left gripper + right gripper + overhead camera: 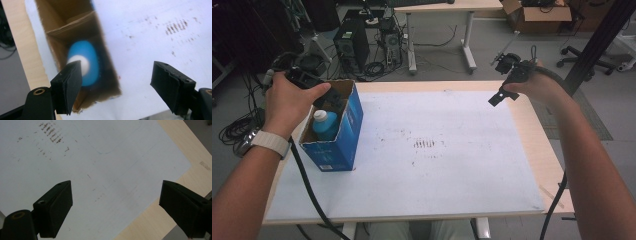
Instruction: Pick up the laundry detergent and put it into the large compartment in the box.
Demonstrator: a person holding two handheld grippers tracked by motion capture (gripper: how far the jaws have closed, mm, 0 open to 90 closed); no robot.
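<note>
Bottle (325,124) stands inside the blue box (343,131) on the table (532,131); left gripper (116,86) hovers above, fingers (68,87) apart, empty; right gripper (116,207) likewise spread.

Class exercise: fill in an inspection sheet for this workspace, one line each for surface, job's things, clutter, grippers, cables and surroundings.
Surface: wooden table covered by a white sheet with dark smudges near its middle.
Job's things: open blue box standing at the table's left side; blue bottle with a white cap upright inside it.
Clutter: nothing seen.
Grippers: left gripper above the box, open, nothing between its fingers; right gripper open above the sheet's right part, holding nothing.
Cables: a black cable trails from the left gripper over the table's near edge.
Surroundings: computer tower, another desk, cardboard box, office chair.
</note>
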